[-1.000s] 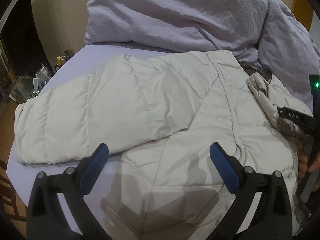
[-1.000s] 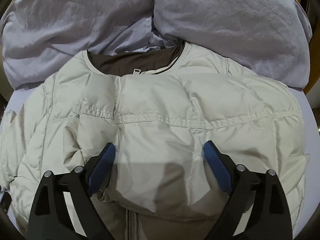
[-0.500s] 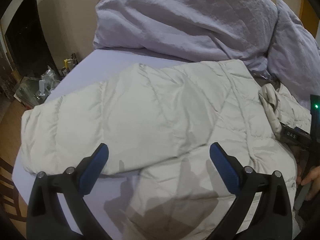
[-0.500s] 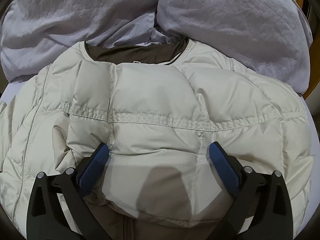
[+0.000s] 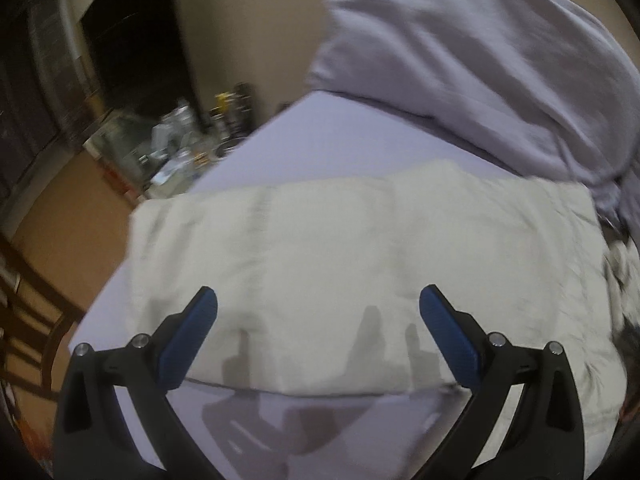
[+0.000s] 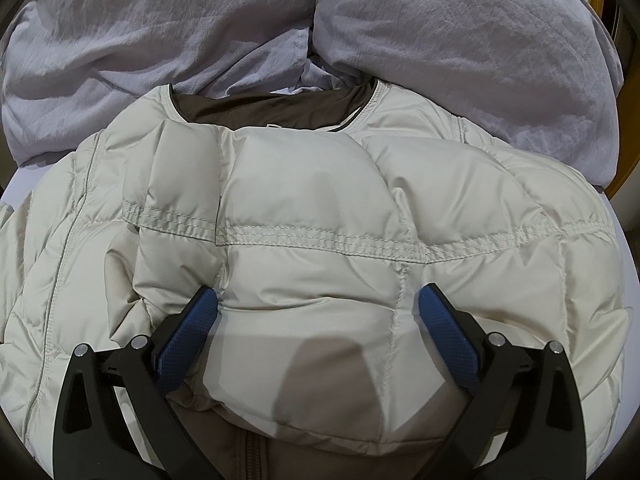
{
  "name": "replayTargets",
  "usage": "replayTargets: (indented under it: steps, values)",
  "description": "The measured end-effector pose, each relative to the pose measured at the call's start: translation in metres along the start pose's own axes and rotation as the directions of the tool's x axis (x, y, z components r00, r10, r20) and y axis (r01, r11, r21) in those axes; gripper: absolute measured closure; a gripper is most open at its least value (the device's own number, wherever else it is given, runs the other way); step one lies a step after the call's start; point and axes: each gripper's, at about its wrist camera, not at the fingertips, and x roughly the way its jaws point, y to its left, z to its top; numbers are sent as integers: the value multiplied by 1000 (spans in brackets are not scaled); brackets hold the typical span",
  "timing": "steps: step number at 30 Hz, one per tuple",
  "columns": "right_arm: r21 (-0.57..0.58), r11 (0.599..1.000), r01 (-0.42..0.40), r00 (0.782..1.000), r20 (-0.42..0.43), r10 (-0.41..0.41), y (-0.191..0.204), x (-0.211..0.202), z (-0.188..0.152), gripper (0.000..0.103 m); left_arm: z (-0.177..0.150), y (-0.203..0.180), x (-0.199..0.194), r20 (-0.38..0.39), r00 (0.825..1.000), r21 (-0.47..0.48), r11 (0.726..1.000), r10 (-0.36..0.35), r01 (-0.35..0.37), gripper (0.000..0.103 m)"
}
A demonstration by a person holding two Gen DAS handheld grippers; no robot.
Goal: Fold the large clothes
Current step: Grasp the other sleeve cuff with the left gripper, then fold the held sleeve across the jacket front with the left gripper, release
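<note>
Cream puffer jacket [image 6: 320, 208], spread on the lavender bed [image 5: 332, 136] against the pillows [image 6: 460, 40]; your left gripper [image 5: 318, 308] and right gripper [image 6: 318, 306] both gape unladen above it, so pinching only slick padded shell risks the fold slipping loose.

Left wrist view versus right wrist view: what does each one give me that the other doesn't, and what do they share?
Only the left wrist view shows the jacket's outstretched sleeve, blurred, the bed edge, the brown floor and a cluttered side table.

Only the right wrist view shows the dark brown collar lining, the folded-over quilted panel and a zipper below it.

Both show the cream puffer jacket, the lavender bedding behind it, and an open gripper, left and right, holding nothing.
</note>
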Motion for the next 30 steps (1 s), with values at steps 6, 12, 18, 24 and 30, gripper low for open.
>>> replayTargets:
  steps: [6, 12, 18, 24, 30]
  values:
    - [1, 1000, -2, 1000, 1, 2, 0, 0, 0, 2, 6, 62, 13, -28, 995, -126, 987, 98, -101, 2]
    - [1, 1000, -2, 1000, 2, 2, -1, -1, -1, 2, -3, 108, 29, -103, 991, -258, 960, 85, -109, 2]
    - [3, 1000, -3, 1000, 2, 3, 0, 0, -1, 2, -23, 123, 40, -136, 989, -337, 937, 52, -95, 3]
    - [4, 1000, -4, 1000, 2, 4, 0, 2, 0, 2, -18, 112, 32, -100, 995, -344, 937, 24, -57, 45]
    - [-3, 1000, -12, 1000, -12, 12, 0, -1, -1, 1, -9, 97, 28, -72, 997, -368, 930, -34, 5, 81]
